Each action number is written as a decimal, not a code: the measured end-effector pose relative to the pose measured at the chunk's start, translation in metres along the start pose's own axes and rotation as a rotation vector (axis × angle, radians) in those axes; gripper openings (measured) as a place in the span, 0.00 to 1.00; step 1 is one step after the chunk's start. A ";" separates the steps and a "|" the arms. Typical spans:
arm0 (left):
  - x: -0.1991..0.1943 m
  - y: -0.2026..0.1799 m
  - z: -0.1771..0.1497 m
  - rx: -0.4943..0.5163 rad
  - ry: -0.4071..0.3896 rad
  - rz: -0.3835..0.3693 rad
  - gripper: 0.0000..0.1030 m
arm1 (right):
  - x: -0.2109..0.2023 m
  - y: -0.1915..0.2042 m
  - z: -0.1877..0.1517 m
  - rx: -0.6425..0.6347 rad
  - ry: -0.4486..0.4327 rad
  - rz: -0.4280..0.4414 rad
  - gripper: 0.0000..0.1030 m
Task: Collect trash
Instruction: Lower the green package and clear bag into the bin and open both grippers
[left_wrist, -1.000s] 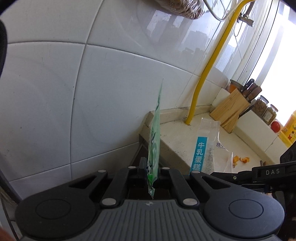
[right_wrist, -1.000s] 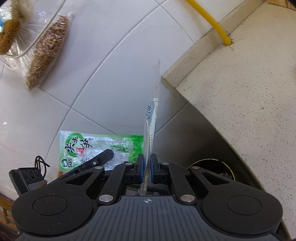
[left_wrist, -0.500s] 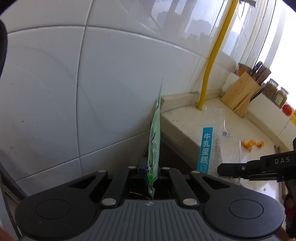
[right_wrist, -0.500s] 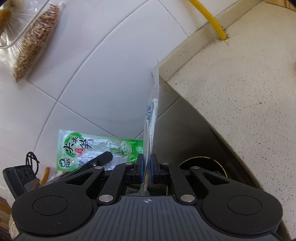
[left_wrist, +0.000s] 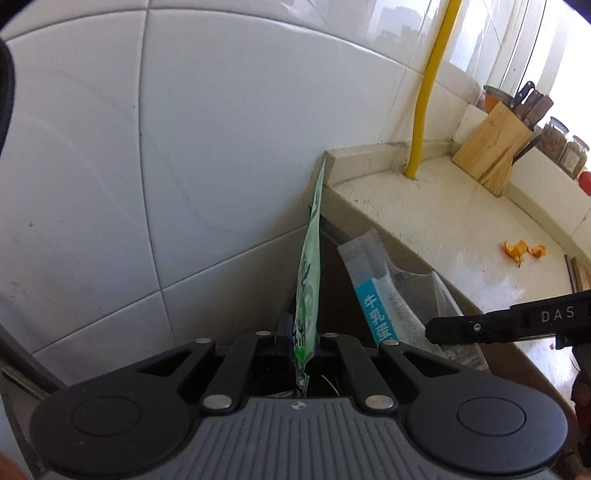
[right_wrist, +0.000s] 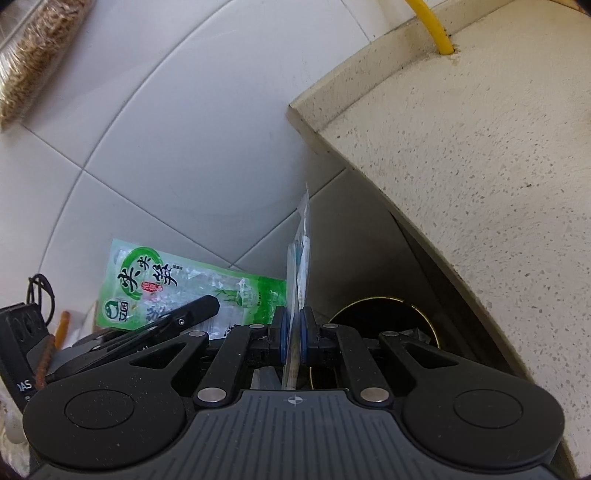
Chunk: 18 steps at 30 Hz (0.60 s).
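Note:
My left gripper (left_wrist: 301, 338) is shut on a green food wrapper (left_wrist: 309, 280), which stands edge-on between its pads. My right gripper (right_wrist: 292, 332) is shut on a clear wrapper with a blue stripe (right_wrist: 300, 258), also edge-on. In the left wrist view the clear blue-striped wrapper (left_wrist: 391, 295) hangs from the right gripper's black finger (left_wrist: 480, 325), beside the counter's end. The right wrist view shows the green wrapper (right_wrist: 177, 284) flat-on at lower left, held by the left gripper's finger (right_wrist: 177, 321). A dark round bin opening (right_wrist: 388, 314) lies below and just right of the right gripper.
A speckled stone counter (right_wrist: 480, 166) fills the right, with a yellow pipe (left_wrist: 428, 88), a wooden knife block (left_wrist: 495, 151), jars (left_wrist: 554, 136) and orange peel bits (left_wrist: 521, 251). White wall tiles (left_wrist: 184, 147) lie ahead. A bag of grain (right_wrist: 33, 55) hangs at upper left.
Both grippers have dropped lower beside the counter's end, each still holding its wrapper. The bin opening now sits closer under the right gripper.

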<state>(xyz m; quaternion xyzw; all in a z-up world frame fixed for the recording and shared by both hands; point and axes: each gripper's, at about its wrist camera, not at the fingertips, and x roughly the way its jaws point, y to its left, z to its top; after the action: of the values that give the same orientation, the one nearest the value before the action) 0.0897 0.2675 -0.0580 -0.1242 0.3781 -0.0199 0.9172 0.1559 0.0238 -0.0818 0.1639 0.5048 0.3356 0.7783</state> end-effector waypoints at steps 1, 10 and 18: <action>0.001 -0.001 0.000 0.003 0.005 0.000 0.03 | 0.002 -0.001 0.000 -0.001 0.006 0.000 0.10; 0.011 -0.005 -0.004 0.031 0.064 0.019 0.03 | 0.012 -0.005 0.000 0.010 0.011 -0.006 0.10; 0.021 -0.009 -0.008 0.064 0.122 0.048 0.03 | 0.015 -0.007 -0.002 0.007 0.020 -0.022 0.10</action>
<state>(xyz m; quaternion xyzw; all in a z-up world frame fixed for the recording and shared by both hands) 0.1000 0.2547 -0.0760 -0.0840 0.4356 -0.0174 0.8961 0.1602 0.0284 -0.0972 0.1578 0.5155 0.3269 0.7762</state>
